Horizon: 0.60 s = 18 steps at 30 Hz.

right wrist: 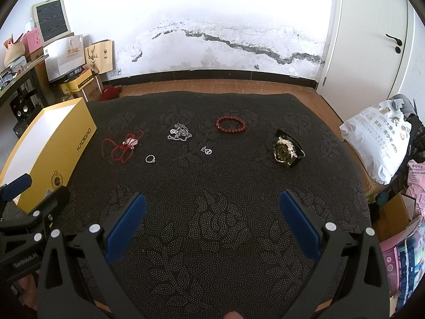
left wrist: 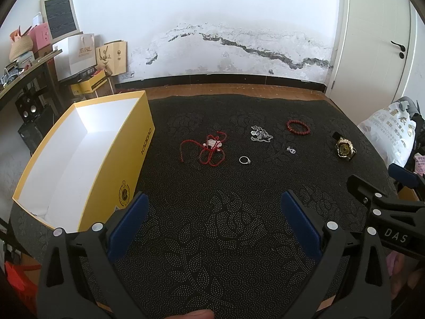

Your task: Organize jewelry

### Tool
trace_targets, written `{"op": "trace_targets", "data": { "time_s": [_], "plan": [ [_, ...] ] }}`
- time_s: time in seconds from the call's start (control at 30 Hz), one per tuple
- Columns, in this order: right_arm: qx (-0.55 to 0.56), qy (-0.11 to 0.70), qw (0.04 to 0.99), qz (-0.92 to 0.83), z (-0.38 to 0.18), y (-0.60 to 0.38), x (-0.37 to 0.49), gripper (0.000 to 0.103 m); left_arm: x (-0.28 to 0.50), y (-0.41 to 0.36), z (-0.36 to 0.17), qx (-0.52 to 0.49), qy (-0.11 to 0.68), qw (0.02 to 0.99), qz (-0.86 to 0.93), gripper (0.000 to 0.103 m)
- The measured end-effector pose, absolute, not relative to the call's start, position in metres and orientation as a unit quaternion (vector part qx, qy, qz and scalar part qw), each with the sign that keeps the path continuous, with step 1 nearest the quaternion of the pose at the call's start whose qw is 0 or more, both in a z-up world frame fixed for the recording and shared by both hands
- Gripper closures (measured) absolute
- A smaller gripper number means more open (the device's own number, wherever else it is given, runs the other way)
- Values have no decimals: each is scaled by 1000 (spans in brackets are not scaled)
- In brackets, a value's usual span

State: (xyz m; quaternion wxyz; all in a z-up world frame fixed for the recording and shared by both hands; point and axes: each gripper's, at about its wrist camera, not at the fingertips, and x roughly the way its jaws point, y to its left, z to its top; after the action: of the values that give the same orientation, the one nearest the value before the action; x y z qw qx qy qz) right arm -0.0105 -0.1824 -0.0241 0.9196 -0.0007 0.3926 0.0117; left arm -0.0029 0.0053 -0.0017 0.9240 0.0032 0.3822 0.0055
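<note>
Jewelry lies on a black patterned mat (left wrist: 212, 239) (right wrist: 212, 239): a red cord necklace (left wrist: 209, 150) (right wrist: 123, 146), a silver chain (left wrist: 261, 134) (right wrist: 180, 132), a red bead bracelet (left wrist: 298, 127) (right wrist: 230, 124), a silver ring (left wrist: 244, 160) (right wrist: 150, 158), a small silver earring (left wrist: 290, 150) (right wrist: 206, 150) and a gold-and-black watch (left wrist: 344, 149) (right wrist: 285, 151). An open yellow box (left wrist: 87, 154) (right wrist: 53, 148) stands at the left, white inside and empty. My left gripper (left wrist: 213, 208) and my right gripper (right wrist: 212, 207) are both open and empty, near the mat's front, well short of the jewelry.
A white plastic bag (right wrist: 377, 146) and pink packages (right wrist: 417, 186) lie off the mat's right edge. Paper bags and boxes (right wrist: 74, 61) stand at the back left beside a shelf. A white door (right wrist: 372, 40) is at the back right.
</note>
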Motion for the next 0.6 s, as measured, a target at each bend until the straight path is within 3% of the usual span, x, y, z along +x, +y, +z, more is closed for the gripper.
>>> {"op": "trace_targets", "data": {
  "time_s": [0.6],
  "plan": [
    [0,392,920,12,-23,-184,-12,6,-2,5,-1,3,384,923,6,6]
  ]
}}
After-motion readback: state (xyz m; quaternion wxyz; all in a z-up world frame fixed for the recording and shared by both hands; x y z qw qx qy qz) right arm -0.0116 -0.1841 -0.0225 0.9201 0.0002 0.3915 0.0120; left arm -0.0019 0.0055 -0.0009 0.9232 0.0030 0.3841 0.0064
